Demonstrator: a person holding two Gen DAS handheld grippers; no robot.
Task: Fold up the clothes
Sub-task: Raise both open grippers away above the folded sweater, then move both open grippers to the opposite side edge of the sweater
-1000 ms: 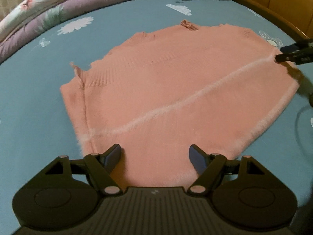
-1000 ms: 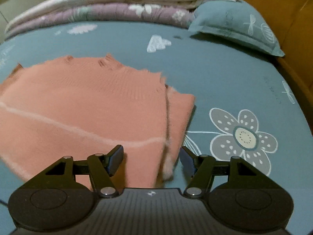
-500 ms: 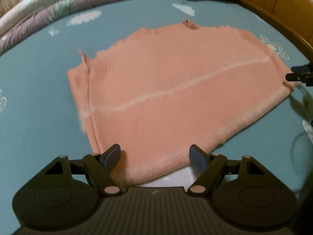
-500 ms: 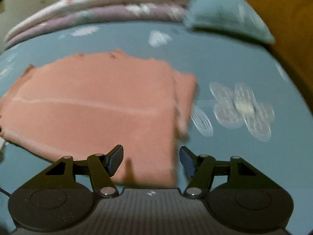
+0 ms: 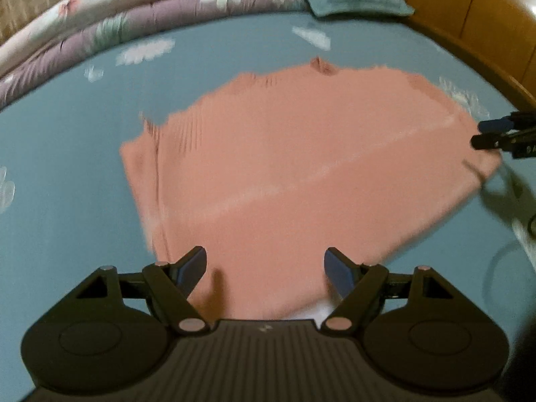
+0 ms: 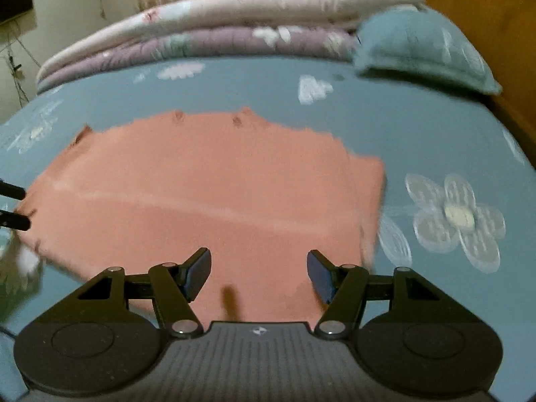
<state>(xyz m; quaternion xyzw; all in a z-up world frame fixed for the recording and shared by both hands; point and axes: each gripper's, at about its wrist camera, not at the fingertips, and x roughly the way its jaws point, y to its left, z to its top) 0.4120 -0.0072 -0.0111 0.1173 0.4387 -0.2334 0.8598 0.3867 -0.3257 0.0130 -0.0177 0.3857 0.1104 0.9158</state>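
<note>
The pink sweater lay flat on the blue bedsheet, its long axis running sideways between both claws. The left claw and right claw hovered released over opposite ends, holding nothing, equally near.

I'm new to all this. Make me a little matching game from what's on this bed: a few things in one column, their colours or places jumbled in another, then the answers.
Things:
1. sweater
2. pillow
3. folded quilts
4. left gripper

Descriptions:
a. teal, beside the wooden headboard
b. salmon pink, spread flat on the bed sheet
c. jaws open above the sweater's near edge
d. pale pink and purple, stacked along the bed's far side

Pairs: 1-b, 2-a, 3-d, 4-c
</note>
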